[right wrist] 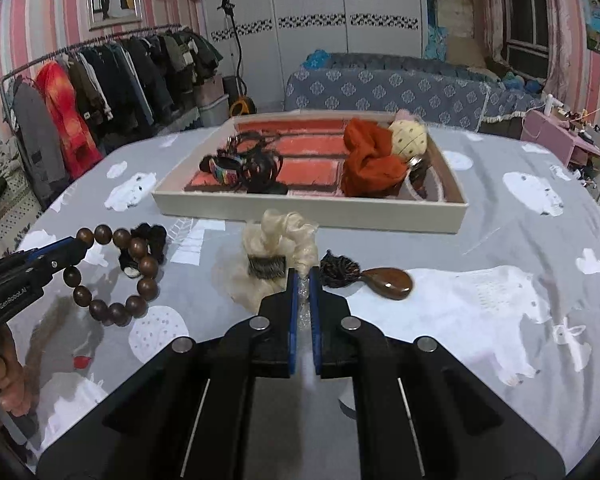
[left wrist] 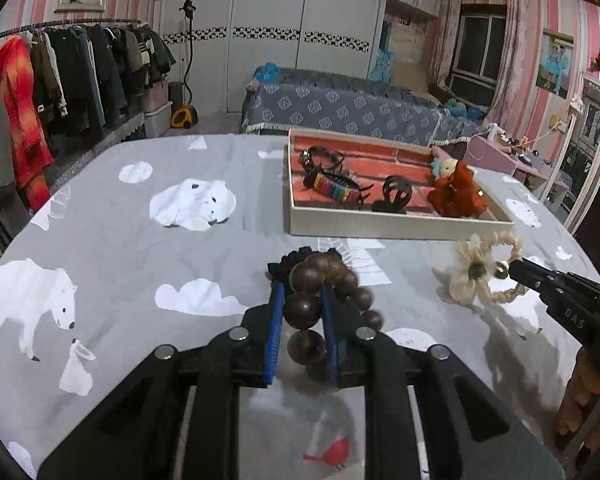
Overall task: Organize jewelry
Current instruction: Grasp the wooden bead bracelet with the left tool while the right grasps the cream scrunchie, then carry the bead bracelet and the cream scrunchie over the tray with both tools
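A bracelet of large brown wooden beads (left wrist: 302,307) hangs from my left gripper (left wrist: 302,288), which is shut on it just above the grey bear-print cloth. The right wrist view shows the same bracelet (right wrist: 147,287) dangling from the left gripper (right wrist: 80,246). My right gripper (right wrist: 304,280) is shut on a cream woven flower band (right wrist: 276,240). In the left wrist view, the band (left wrist: 476,276) is at the right gripper's tip (left wrist: 514,268). A white tray (right wrist: 300,208) with an orange-red lining stands behind both.
The tray (left wrist: 380,226) holds a rainbow bracelet (left wrist: 332,188), a black claw clip (left wrist: 396,194), an orange scrunchie (right wrist: 370,162) and a small doll ornament (right wrist: 408,138). A black scrunchie (right wrist: 152,236) and a brown teardrop pendant (right wrist: 392,284) on dark cord lie on the cloth.
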